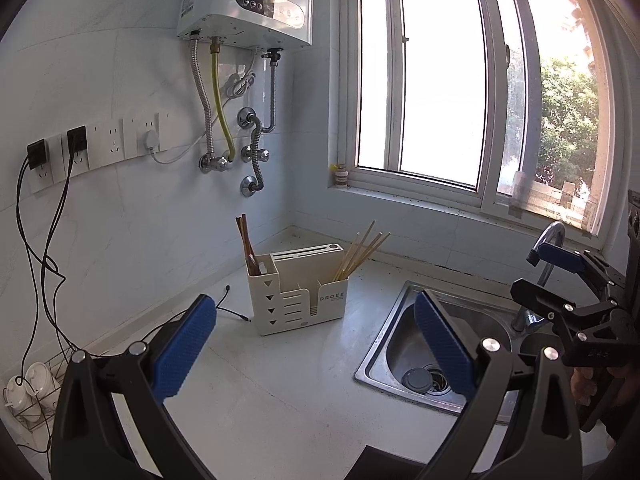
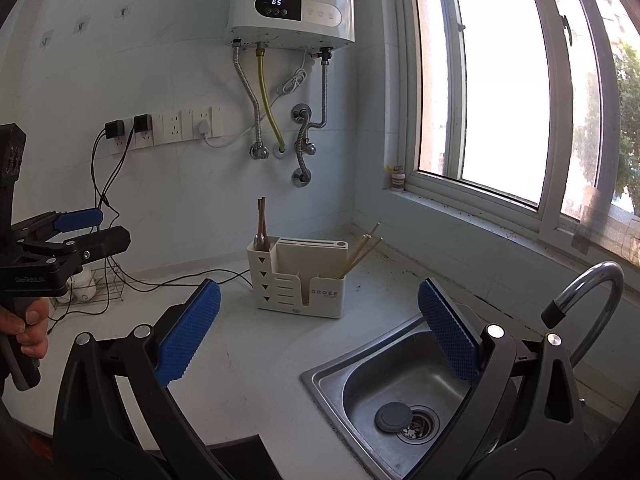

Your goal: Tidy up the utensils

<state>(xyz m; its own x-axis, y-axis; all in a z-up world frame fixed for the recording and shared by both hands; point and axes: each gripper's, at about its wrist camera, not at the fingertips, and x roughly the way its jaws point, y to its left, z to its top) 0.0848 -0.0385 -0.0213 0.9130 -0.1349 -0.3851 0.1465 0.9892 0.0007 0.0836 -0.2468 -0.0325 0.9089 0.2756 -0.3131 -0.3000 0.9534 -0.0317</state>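
Observation:
A cream utensil holder (image 1: 296,292) (image 2: 300,280) stands on the white counter near the corner. Its left compartment holds dark chopsticks (image 1: 244,240) (image 2: 261,220) and a spoon. Light bamboo chopsticks (image 1: 360,256) (image 2: 362,252) lean out of its right compartment. My left gripper (image 1: 312,340) is open and empty, hovering in front of the holder; it also shows at the left edge of the right wrist view (image 2: 108,228). My right gripper (image 2: 320,328) is open and empty, above the counter and sink edge; it appears at the right of the left wrist view (image 1: 532,276).
A steel sink (image 1: 400,320) (image 2: 320,376) with a curved faucet (image 2: 592,292) lies right of the holder. A wire rack with white cups (image 1: 28,392) (image 2: 88,284) sits at the left wall. Black cables (image 1: 232,312) trail over the counter from the wall sockets. A water heater (image 2: 296,4) hangs above.

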